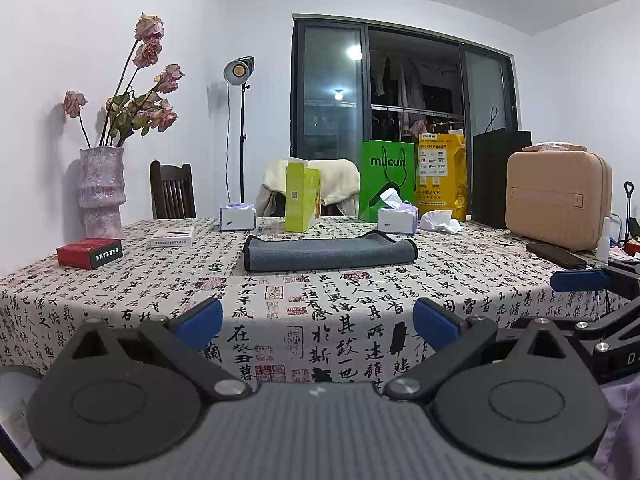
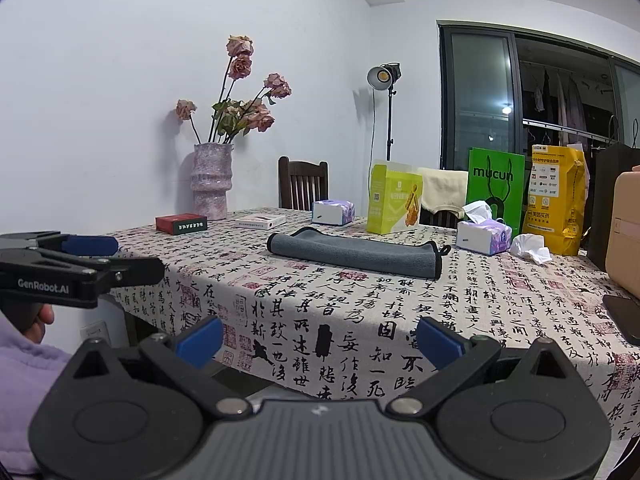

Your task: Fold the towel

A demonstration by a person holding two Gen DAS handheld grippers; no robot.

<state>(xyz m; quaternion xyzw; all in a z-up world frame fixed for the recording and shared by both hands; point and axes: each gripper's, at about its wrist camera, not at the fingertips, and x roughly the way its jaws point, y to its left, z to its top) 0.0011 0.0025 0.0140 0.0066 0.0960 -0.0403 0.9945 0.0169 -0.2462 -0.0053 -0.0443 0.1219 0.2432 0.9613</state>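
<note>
Nearest to the cameras, the left gripper (image 1: pixel 318 322) with blue pads is held at the near edge of the table; its two fingers are spread wide with nothing between them. The right gripper (image 2: pixel 320 340) is also spread wide and holds nothing. Both hang above the white tablecloth printed with black calligraphy (image 1: pixel 320 320). Farther in, near the middle of the table, lies the grey folded towel with dark edging (image 1: pixel 330 254), flat on the cloth and well apart from both grippers. To its left is a red flat box (image 1: pixel 89 253). Behind the towel stand a yellow-green carton (image 1: pixel 302 196) and a green paper bag (image 1: pixel 386 180). At the far left stands a pink speckled ceramic vase with dried roses (image 1: pixel 102 192).
</note>
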